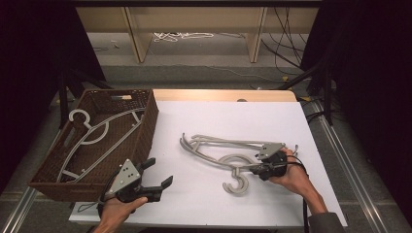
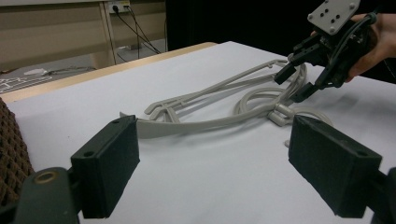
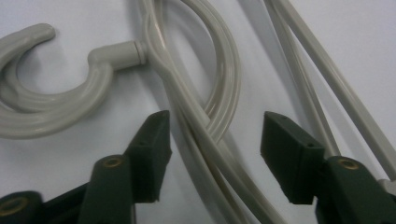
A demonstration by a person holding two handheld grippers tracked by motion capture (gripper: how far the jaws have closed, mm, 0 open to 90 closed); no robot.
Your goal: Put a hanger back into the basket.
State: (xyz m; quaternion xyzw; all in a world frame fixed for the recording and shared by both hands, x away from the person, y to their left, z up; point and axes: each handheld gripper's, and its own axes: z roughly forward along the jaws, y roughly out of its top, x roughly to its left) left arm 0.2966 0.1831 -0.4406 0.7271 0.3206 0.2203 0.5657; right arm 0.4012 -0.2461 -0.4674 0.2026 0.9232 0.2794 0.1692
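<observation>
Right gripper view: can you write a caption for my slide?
Right gripper, jaws open, straddling the arm of a grey hanger.

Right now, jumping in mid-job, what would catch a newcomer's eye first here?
The tangle of grey hangers on the white table, with the right gripper straddling their arms, jaws open around them but not yet pressing. Next, the brown woven basket at the left edge, one hanger inside. The left gripper hovers open beside it.

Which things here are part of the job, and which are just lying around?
Part of the job:
- grey hangers on the table
- right gripper, fingers around a hanger arm
- brown basket
- hanger in the basket

Just lying about:
- cables on the floor
- wooden table legs
</observation>
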